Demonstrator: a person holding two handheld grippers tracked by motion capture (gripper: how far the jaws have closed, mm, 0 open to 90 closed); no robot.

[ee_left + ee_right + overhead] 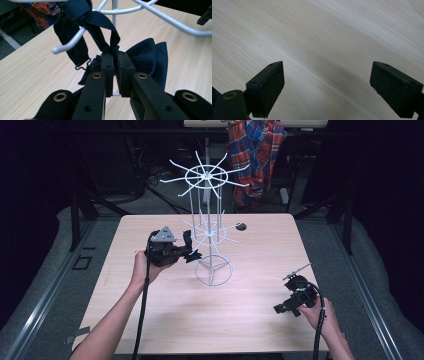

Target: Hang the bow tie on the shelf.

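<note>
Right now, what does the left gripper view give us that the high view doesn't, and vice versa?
Left gripper view: the navy bow tie is pinched between the shut jaws, its strap looped over a white prong, with a small metal hook at the strap end.

High view: the whole white wire rack, the right gripper held low over the table, a plaid cloth behind.

Both: the left gripper, the rack and the wooden table.

High view looks down on the table (165,320); both tool cameras sit close above its wood

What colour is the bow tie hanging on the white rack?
Dark navy blue. The bow tie shows best in the left gripper view, pinched by the left tool.
</note>
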